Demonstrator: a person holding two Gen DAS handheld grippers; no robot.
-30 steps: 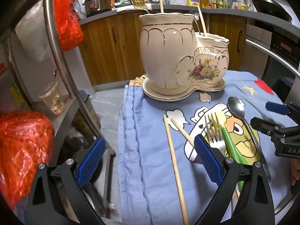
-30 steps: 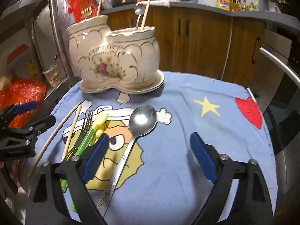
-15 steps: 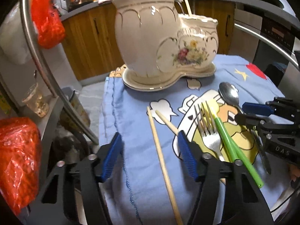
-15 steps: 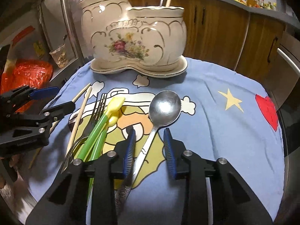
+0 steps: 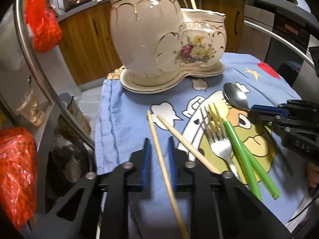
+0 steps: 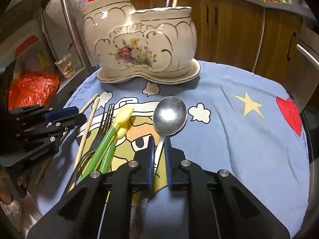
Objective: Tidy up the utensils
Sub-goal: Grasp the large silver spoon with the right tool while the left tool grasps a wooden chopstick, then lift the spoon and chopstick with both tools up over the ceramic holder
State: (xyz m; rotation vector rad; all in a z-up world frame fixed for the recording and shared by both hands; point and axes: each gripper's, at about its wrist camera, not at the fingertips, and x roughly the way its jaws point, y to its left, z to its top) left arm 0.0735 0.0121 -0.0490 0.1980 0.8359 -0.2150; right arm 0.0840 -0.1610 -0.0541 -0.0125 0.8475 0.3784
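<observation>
A cream floral ceramic utensil holder [image 5: 167, 39] [image 6: 139, 45] with two pots stands on the blue cartoon cloth [image 5: 123, 119], a few utensils standing in it. Two wooden chopsticks, a metal fork [image 5: 217, 137], two green and yellow utensils [image 5: 241, 153] and a metal spoon [image 6: 169, 117] lie on the cloth. My left gripper [image 5: 159, 145] has its jaws narrowed around one chopstick [image 5: 159, 155], with a small gap on each side. My right gripper [image 6: 159, 145] has its jaws nearly closed around the spoon's handle.
A curved steel rail [image 5: 39, 63] and a shelf with a plastic cup [image 5: 30, 109] stand left of the table. Red plastic bags [image 5: 16, 171] hang and lie at the left. Wooden cabinets [image 6: 239, 29] and an oven [image 5: 289, 31] stand behind.
Both grippers moved forward and down and closed from wide open: the left around a chopstick, the right around the spoon's handle.
</observation>
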